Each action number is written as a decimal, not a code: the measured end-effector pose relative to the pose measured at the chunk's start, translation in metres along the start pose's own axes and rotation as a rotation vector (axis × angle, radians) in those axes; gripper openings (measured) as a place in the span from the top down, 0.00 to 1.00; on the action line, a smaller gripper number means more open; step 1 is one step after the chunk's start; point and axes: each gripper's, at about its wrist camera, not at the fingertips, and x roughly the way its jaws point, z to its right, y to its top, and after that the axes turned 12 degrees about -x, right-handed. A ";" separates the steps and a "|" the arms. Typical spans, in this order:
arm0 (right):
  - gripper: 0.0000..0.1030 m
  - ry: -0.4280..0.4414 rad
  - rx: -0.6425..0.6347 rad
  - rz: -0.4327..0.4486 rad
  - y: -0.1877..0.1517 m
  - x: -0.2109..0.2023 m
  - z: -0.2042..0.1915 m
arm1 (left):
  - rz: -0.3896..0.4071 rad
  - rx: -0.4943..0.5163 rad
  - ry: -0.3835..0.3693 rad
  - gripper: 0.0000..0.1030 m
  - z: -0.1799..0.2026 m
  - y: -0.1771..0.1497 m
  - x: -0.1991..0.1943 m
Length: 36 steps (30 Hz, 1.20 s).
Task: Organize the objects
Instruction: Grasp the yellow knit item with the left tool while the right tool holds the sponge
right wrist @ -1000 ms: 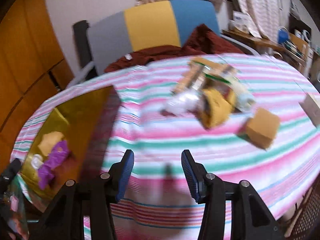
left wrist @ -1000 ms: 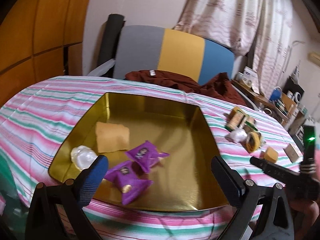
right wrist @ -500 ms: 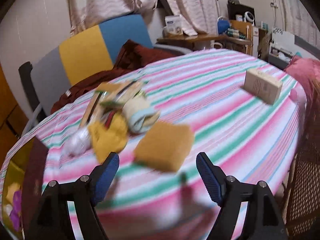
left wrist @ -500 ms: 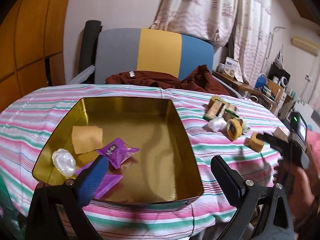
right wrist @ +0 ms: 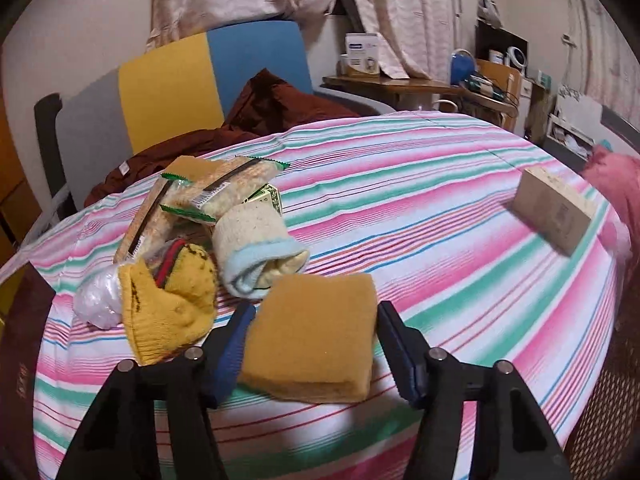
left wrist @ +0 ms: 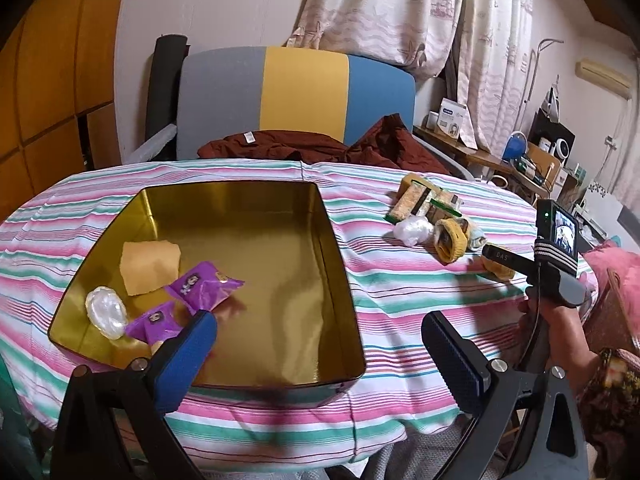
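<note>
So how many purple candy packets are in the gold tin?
2: one purple packet near the tin's middle-left, another beside it toward the near rim. More could hide behind the left tool.

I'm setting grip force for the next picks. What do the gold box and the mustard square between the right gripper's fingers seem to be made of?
The gold box looks like thin metal, probably tin: its glossy inner walls mirror the packets inside. The mustard square looks like soft sponge or folded cloth: matte, fuzzy, with rounded edges. The right gripper is closing around it.
</note>
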 end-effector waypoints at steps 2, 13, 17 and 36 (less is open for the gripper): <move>0.44 0.011 -0.030 0.021 0.002 0.000 0.004 | -0.004 0.006 -0.008 0.00 0.006 0.002 0.002; 0.44 0.036 0.006 0.045 -0.004 0.011 0.023 | -0.072 0.106 -0.074 0.00 0.072 0.027 0.035; 0.44 0.040 0.009 0.049 -0.006 0.012 0.023 | -0.113 0.170 -0.089 0.00 0.105 0.036 0.062; 0.44 0.091 0.074 0.073 -0.013 0.015 0.036 | -0.179 0.641 -0.054 0.06 0.214 0.028 0.215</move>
